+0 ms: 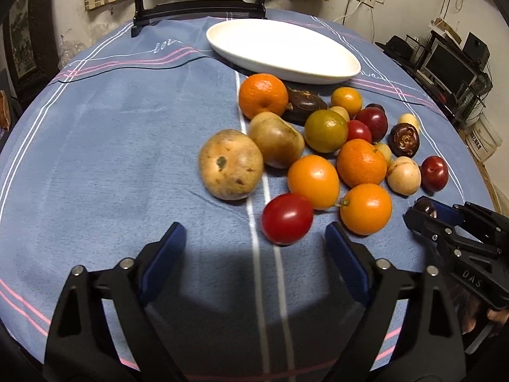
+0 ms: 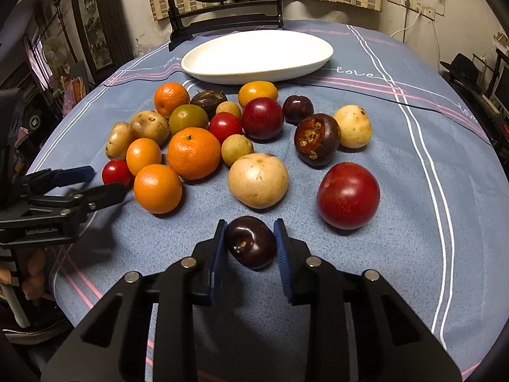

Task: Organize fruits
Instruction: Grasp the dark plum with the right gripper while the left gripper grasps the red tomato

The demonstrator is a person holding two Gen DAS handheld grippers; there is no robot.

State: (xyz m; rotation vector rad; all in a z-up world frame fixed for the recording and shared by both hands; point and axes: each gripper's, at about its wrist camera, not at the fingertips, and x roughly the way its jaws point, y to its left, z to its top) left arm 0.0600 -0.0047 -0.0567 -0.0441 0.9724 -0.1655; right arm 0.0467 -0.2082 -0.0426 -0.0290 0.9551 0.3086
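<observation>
The right gripper has its pads against both sides of a dark plum near the table's front edge. The plum looks smooth and slippery, likely soft, so a gentle squeeze across its widest part suits. The left gripper gapes empty before a red tomato. The white dish sits bare at the far edge.

Table: we see a blue striped tablecloth covering it
On cloth: white oval dish; our loose fruit cluster
</observation>
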